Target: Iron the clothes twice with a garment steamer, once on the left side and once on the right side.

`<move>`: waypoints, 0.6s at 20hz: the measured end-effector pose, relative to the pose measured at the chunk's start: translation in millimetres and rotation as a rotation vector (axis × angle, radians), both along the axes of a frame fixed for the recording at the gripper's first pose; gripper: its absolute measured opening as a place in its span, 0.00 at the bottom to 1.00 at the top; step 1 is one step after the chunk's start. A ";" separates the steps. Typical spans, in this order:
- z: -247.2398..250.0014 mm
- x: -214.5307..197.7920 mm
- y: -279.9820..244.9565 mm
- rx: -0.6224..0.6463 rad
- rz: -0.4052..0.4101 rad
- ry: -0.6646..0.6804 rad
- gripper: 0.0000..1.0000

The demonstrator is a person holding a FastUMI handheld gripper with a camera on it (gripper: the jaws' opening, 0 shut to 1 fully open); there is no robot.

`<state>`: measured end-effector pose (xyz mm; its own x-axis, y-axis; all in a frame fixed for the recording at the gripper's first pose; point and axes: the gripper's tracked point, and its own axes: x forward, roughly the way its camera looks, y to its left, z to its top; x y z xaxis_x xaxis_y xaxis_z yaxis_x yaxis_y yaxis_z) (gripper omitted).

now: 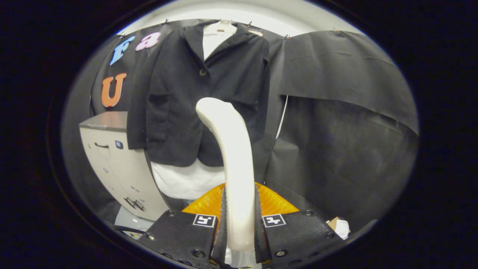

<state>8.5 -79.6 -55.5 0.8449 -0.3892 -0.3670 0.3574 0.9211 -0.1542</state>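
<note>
My tongs [239,224] point straight ahead at the hanging clothes, both black fingers [186,231] pressed flat against the sides of the white garment steamer [233,157]. I am pinching its handle between them, one finger on each side, with no gap that I can see. The steamer rises upright out of my grip, then bends forward and to the left at the top, so its rounded head [211,106] sits in front of the lower middle of the black jacket [198,93]. I cannot tell whether the head touches the cloth or stops just short of it.

The jacket hangs on a white hanger [222,27] against the booth's black cloth wall [343,112], buttoned at the chest, with a white garment [186,181] showing at its collar and below its hem. Just behind my fingers, at the steamer's foot, lies something orange and ribbed [274,201]; I cannot tell what it is.

To the left of the jacket stands a pale cabinet [115,168] with a dark handle, its near corner partly hidden by the jacket's sleeve. Beyond my right finger, low down, sits a small brown and white thing [339,225], too small to make out.
</note>
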 end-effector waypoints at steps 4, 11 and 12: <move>60.5 -28.0 4.5 -0.035 -0.010 -0.095 0.32; 139.8 -57.2 19.1 -0.039 0.008 -0.203 0.32; 148.3 -59.8 26.4 -0.043 0.035 -0.218 0.32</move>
